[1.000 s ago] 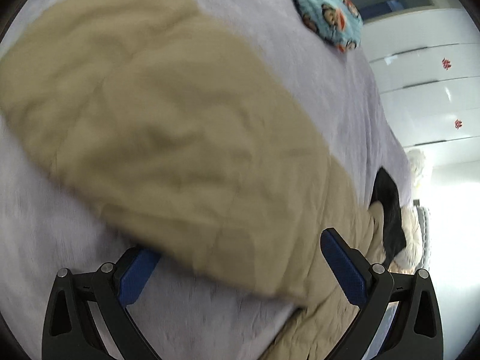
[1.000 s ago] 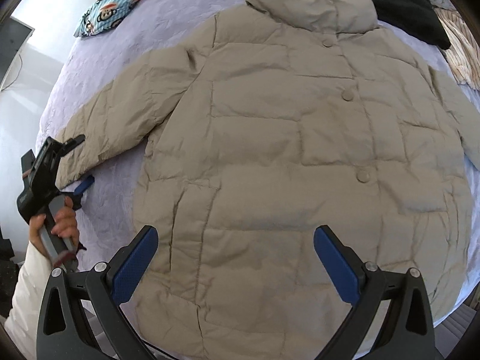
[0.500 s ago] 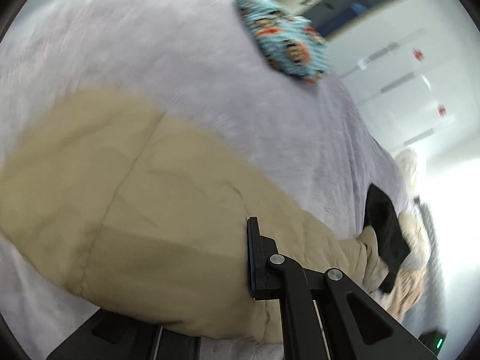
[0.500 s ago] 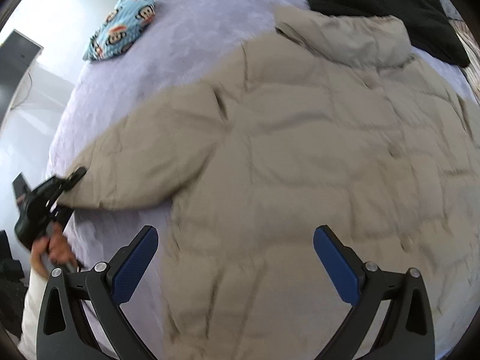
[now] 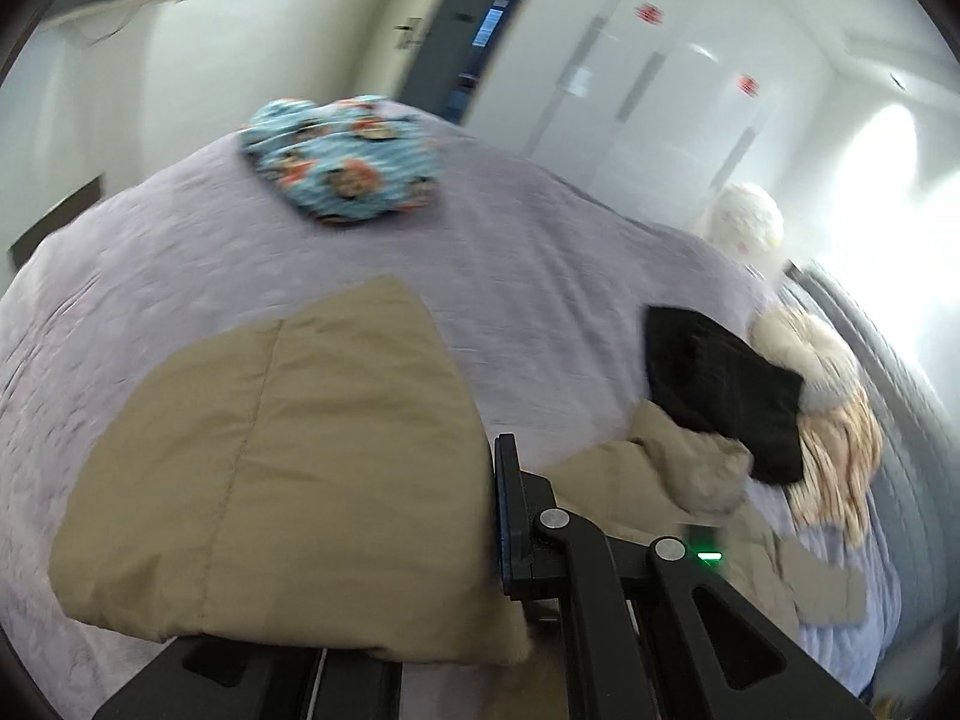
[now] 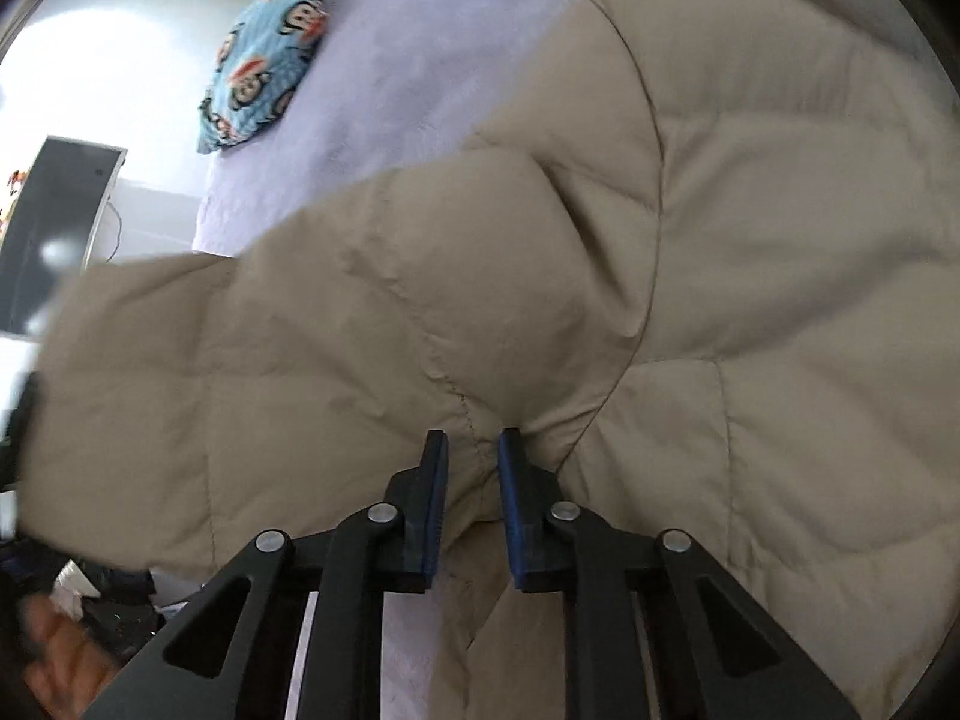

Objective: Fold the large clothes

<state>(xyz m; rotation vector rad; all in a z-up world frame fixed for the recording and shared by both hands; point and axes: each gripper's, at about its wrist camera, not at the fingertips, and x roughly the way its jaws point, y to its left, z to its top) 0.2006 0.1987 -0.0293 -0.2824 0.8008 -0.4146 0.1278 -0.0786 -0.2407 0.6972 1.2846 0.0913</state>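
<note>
A beige puffer coat (image 6: 750, 240) lies on a lilac bed. My right gripper (image 6: 474, 456) is shut on the coat where the sleeve meets the body, at the underarm seam. The sleeve (image 6: 270, 372) runs out to the left. My left gripper is shut on the sleeve's cuff end (image 5: 288, 468), which covers one jaw; only the right finger (image 5: 510, 516) shows. The coat's collar (image 5: 690, 468) lies further right in the left wrist view.
A blue monkey-print cloth (image 5: 342, 162) lies at the far side of the lilac bed (image 5: 540, 276); it also shows in the right wrist view (image 6: 264, 72). A black garment (image 5: 720, 384) and a cream striped fleece (image 5: 834, 432) lie by the collar. White wardrobe doors (image 5: 660, 90) stand behind.
Both grippers have closed: the left on the sleeve cuff, then lifting it; the right moved down to the underarm and pinched the coat there.
</note>
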